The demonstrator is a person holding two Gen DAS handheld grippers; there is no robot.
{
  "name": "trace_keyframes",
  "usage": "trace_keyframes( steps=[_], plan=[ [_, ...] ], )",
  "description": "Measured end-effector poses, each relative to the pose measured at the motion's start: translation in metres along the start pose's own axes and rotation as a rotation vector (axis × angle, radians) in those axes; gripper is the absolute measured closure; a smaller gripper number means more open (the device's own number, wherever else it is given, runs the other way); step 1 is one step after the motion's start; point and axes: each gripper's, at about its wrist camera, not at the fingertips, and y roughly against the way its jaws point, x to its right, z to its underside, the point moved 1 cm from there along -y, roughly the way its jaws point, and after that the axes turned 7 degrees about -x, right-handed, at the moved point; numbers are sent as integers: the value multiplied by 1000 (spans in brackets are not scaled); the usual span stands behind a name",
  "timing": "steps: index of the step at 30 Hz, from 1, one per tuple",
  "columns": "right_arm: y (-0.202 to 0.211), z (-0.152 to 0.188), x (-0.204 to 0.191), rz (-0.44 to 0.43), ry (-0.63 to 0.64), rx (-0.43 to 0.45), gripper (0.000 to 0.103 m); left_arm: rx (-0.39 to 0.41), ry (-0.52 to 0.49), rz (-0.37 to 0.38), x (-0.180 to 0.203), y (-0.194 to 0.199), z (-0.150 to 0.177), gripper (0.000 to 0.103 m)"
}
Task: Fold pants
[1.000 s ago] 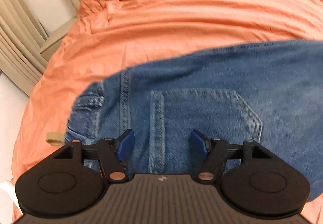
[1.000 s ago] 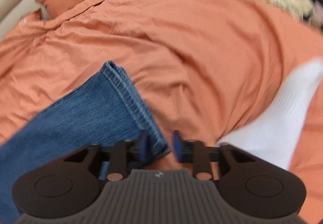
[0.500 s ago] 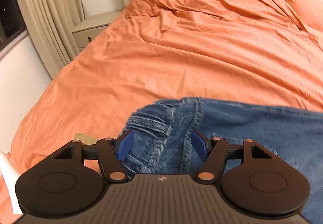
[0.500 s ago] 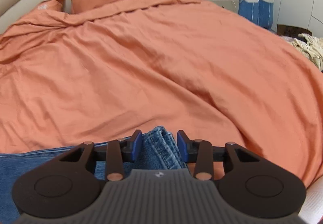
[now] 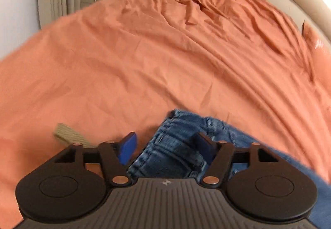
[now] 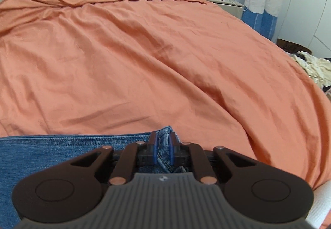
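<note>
Orange-covered bed (image 6: 144, 63), blue jeans (image 6: 62, 150) lying along its near edge.
The right gripper (image 6: 162, 151) is pinching the bunched hem; the left gripper (image 5: 167, 146) is straddling the waistband (image 5: 175, 142) with jaws spread, not yet gripping. Closing squarely on both waistband layers before lifting should be keeping the fold aligned. Most of the jeans are lying hidden beneath the grippers.

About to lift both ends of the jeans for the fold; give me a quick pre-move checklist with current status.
1. Right gripper shut on the jeans hem: ok.
2. Left gripper shut on the waistband: not ok, jaws open with denim between them.
3. Tan tag outside the left jaws: ok.
4. Duvet kept out of the right pinch: cannot tell.
5. Bare duvet ahead for the fold: ok.
</note>
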Motion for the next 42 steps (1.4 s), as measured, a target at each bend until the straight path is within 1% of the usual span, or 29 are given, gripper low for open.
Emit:
trace_keyframes(
  steps=[2,5,7,8,11,13,14,15,16,17,19,22,23,25,27,28,29,30,32,34,36,38,40,42],
  plan=[
    [0,-1,-5,27,9,-12,97,-15,24,75,-6,-4,-3,49],
    [0,-3,-11,62,28,-27,97,-63,17,160,-12,-6,-8,55],
    [0,-4,-14,76,37,-32,97,-115,26,241,-19,-8,-13,54],
    [0,-4,-15,83,43,-35,97,-135,34,266,-21,-9,-16,50],
    [1,-4,-18,99,46,-40,97,-195,50,316,-26,-18,-24,46],
    [1,-4,-20,109,45,-40,97,-201,82,341,-25,-25,-27,44],
    [1,-3,-21,114,45,-41,97,-189,95,326,-24,-27,-28,50],
    [1,-3,-22,119,46,-40,97,-160,97,299,-20,-28,-28,56],
    [1,-2,-22,124,48,-37,97,-146,85,282,-16,-28,-27,74],
    [2,-2,-23,129,48,-36,97,-130,73,269,-12,-26,-25,82],
    [4,-1,-24,137,52,-33,98,-69,21,255,0,-13,-18,87],
    [9,0,-23,145,54,-15,100,104,-80,148,20,21,-6,89],
    [11,1,-22,151,54,-5,103,148,-104,106,27,29,-5,89],
    [15,1,-19,199,44,18,103,194,-138,50,37,32,-8,89],
    [18,0,-9,246,-13,28,103,198,-161,9,47,23,-14,89],
    [19,0,-1,258,-47,20,103,198,-168,3,50,17,-17,89],
    [19,1,7,236,-86,9,103,200,-186,-9,54,10,-18,89],
    [19,3,12,218,-110,9,103,207,-203,-36,59,1,-20,89],
    [20,6,15,219,-93,4,103,205,-217,-83,60,-15,-24,89],
    [18,10,13,215,-57,-1,103,173,-220,-160,52,-34,-24,89],
    [15,12,14,212,-53,-5,103,131,-228,-212,42,-49,-21,89],
    [13,14,16,200,-62,-7,103,124,-239,-222,40,-52,-17,87],
    [13,16,15,196,-57,-3,103,128,-227,-235,38,-48,-17,81],
    [15,17,14,183,-60,-3,103,135,-204,-283,34,-37,-21,81]
  ],
)
